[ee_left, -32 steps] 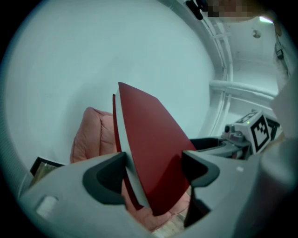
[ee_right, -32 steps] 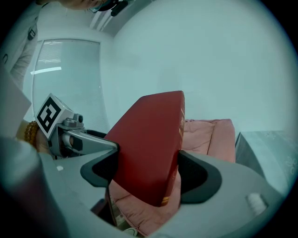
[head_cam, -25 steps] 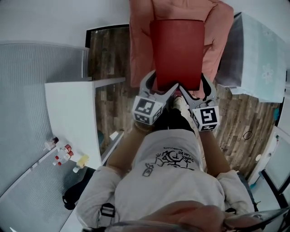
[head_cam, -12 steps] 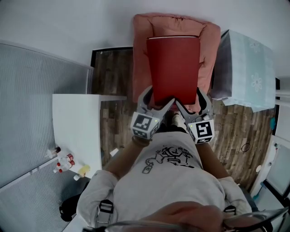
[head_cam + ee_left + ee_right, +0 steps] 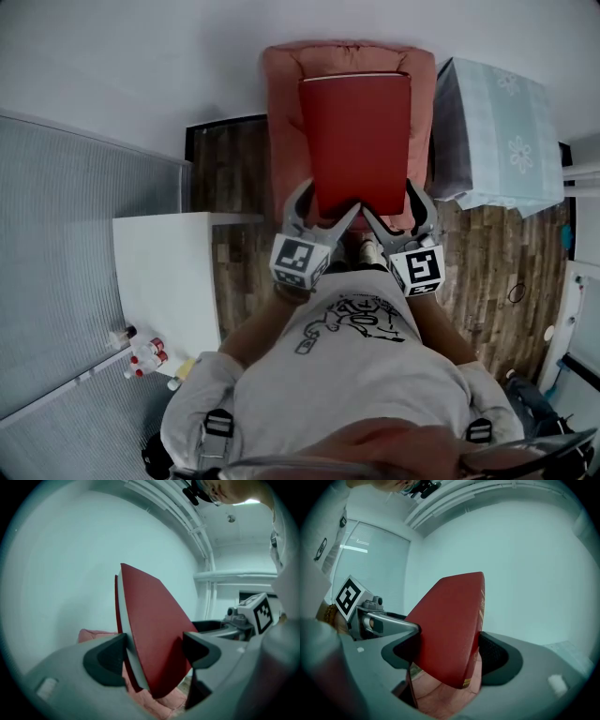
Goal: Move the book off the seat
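I can read nothing from where I sit. The book (image 5: 450, 630) has gold lettering down its spine, too small to read. The print on the shirt (image 5: 352, 323) is an unreadable scrawl. The cubes on the left gripper (image 5: 332, 194) and right gripper (image 5: 388, 195) show only square markers.

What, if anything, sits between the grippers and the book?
Nothing visible. The left gripper and the right gripper each clamp a near corner of the red book, pads on both covers. The book is held over the pink armchair, with nothing showing between it and the white table to the left.
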Motion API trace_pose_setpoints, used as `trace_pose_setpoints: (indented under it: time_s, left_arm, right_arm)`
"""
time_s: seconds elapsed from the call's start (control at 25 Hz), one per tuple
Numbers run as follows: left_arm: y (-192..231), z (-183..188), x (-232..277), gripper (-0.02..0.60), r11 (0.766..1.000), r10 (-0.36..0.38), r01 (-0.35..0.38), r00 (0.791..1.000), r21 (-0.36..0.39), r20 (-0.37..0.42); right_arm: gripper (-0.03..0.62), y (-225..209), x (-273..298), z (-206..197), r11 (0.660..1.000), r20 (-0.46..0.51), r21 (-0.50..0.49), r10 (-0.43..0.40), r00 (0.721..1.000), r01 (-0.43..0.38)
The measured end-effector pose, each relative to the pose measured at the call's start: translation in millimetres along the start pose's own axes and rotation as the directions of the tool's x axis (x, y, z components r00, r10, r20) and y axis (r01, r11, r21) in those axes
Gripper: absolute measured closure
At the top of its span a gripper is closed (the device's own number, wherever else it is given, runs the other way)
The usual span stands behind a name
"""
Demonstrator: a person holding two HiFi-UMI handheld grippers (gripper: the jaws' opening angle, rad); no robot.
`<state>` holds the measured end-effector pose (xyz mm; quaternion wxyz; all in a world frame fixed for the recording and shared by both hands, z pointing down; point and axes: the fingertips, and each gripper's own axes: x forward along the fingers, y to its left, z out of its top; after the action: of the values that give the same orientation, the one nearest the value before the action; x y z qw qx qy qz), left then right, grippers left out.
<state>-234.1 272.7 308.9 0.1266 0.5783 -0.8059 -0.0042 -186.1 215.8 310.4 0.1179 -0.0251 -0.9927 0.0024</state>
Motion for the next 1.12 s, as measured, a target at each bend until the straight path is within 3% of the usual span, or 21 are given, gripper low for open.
trace_pose_setpoints:
  time_s: [0.28,0.52,0.64,0.84,1.12]
  left_arm:
    - [-28,-1,25,0.212,0.991,-0.132,0.132,0.991,0.012,-0.015]
    - [-84,-5,56,0.212,0.949,-0.313,0.314,0.949,0.033,-0.042]
    - [-119,-7,73,0.212,0.914,-0.401,0.403,0.914,0.039,-0.060]
    - [-185,-12,98,0.212,0.837,-0.538,0.545,0.837,0.054,-0.098]
    - [-289,-23,118,0.212,0.739,-0.658,0.670,0.740,0.070,-0.135]
  right_arm:
    - [0.203,-24,-26,-5,0.989,0.011,0.033,-0.143,0.990,0.143]
    - [0.203,-58,-78,-18,0.943,0.011,0.074,-0.327,0.945,0.325]
    - [0.203,-77,-110,-26,0.905,-0.004,0.094,-0.416,0.909,0.415]
    - [0.204,-107,-170,-40,0.822,-0.030,0.127,-0.556,0.831,0.555]
    - [0.204,-141,-265,-63,0.721,-0.051,0.168,-0.675,0.736,0.673]
